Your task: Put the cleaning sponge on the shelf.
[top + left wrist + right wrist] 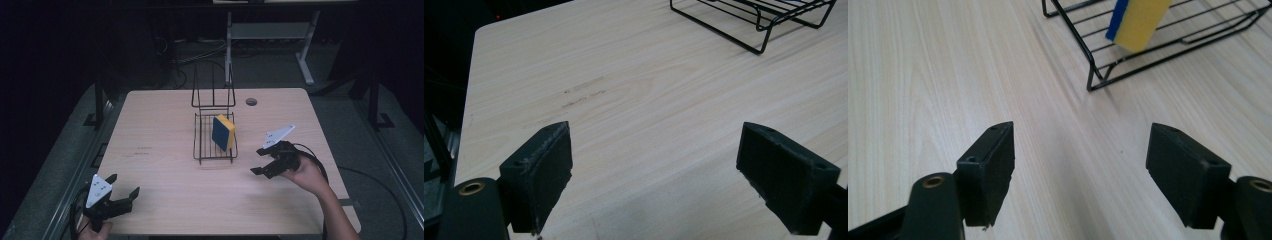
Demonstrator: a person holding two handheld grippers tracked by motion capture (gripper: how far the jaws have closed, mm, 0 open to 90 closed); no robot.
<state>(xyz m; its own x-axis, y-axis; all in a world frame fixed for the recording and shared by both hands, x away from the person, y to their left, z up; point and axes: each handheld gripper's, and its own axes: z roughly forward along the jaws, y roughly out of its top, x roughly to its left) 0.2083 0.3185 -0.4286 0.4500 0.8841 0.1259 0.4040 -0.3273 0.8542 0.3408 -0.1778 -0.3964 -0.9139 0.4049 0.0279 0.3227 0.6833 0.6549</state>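
Observation:
A blue and yellow sponge (223,132) stands on edge inside a black wire rack (199,145) in the middle of the wooden table (165,165). My right gripper (259,161) hovers just right of the rack's near corner, open, nothing between its jaws. In the right gripper view the sponge (1139,20) and the rack (1098,70) lie ahead and to the right of the right gripper (1080,170). My left gripper (122,187) rests at the table's near left edge, open and empty. Ahead of the left gripper (654,182) lies bare wood, with the rack (764,30) far off at upper right.
The rack has a tall upright wire back (213,90) on its far side. A round cable hole (251,101) sits near the table's far edge. A white desk frame (305,55) and cables lie on the dark floor beyond. A faint scuff mark (584,92) marks the wood.

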